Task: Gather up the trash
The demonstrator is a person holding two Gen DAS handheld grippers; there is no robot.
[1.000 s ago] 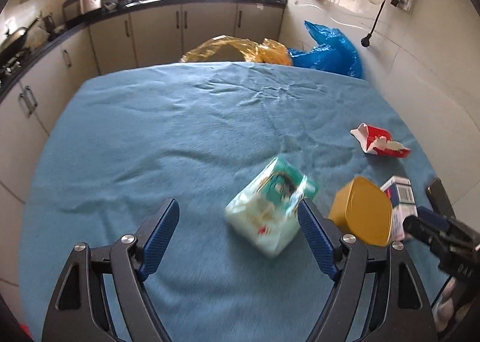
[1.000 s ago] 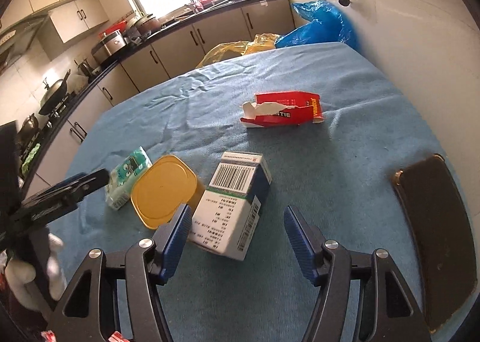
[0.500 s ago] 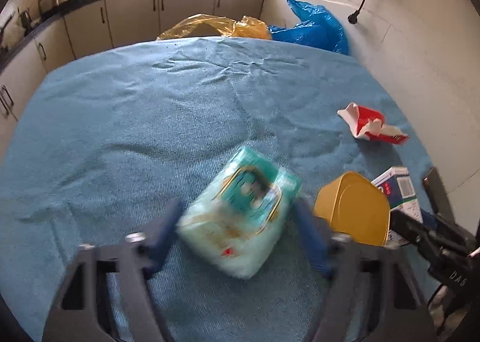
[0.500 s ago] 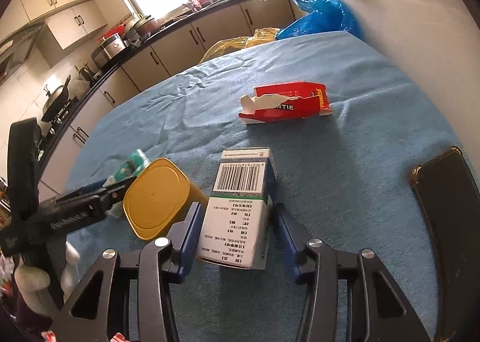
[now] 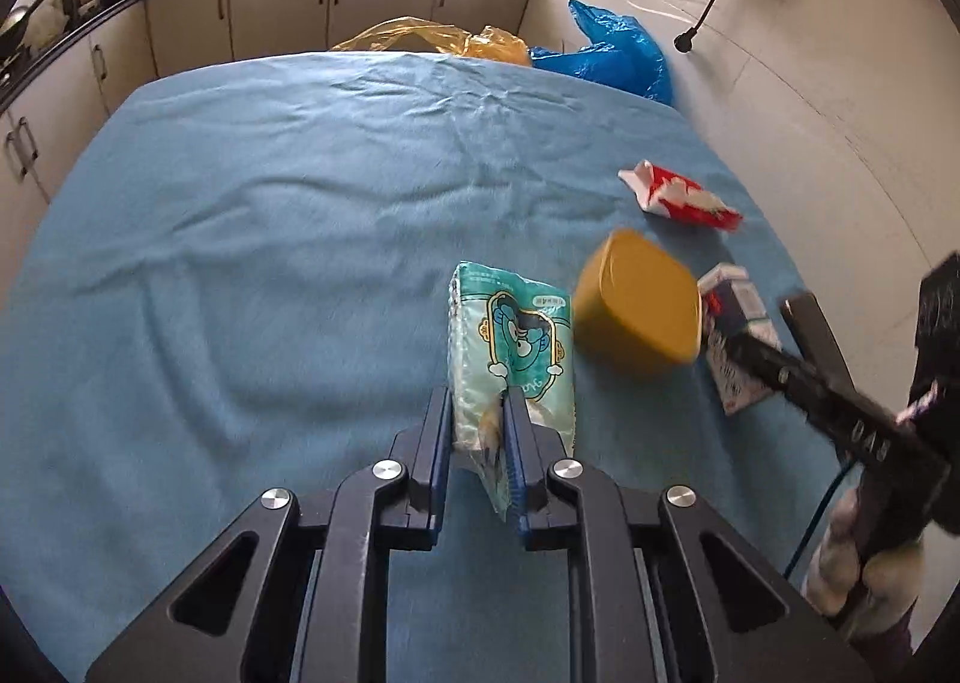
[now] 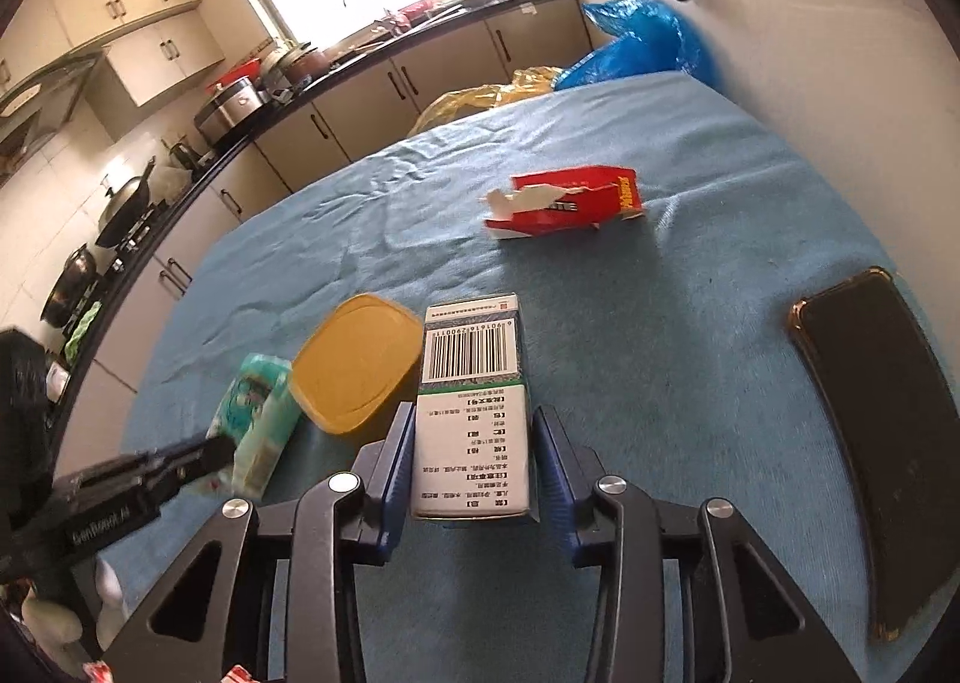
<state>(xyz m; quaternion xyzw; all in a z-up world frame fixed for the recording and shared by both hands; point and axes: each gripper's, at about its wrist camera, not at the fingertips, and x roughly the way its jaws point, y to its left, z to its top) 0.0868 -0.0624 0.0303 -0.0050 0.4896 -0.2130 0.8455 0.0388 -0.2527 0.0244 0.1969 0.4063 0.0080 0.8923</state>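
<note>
A pale green tissue pack (image 5: 516, 335) stands on edge on the blue tablecloth (image 5: 240, 263). My left gripper (image 5: 477, 419) is shut on its near end and squeezes the wrapper. A white box with a barcode (image 6: 471, 407) lies between the fingers of my right gripper (image 6: 474, 443). The jaws are closing and both pads touch the box's sides. Between pack and box sits a yellow tub (image 6: 357, 362). A torn red carton (image 6: 570, 200) lies farther back on the cloth.
A black phone (image 6: 882, 413) lies at the table's right edge by the wall. A blue bag (image 5: 612, 53) and a yellow bag (image 5: 420, 35) hang past the far edge. Kitchen cabinets (image 5: 270, 17) run behind and to the left.
My left gripper moved forward over the tissue pack and shut on it, and the pack turned upright. My right gripper's jaws narrowed from well apart onto the white box.
</note>
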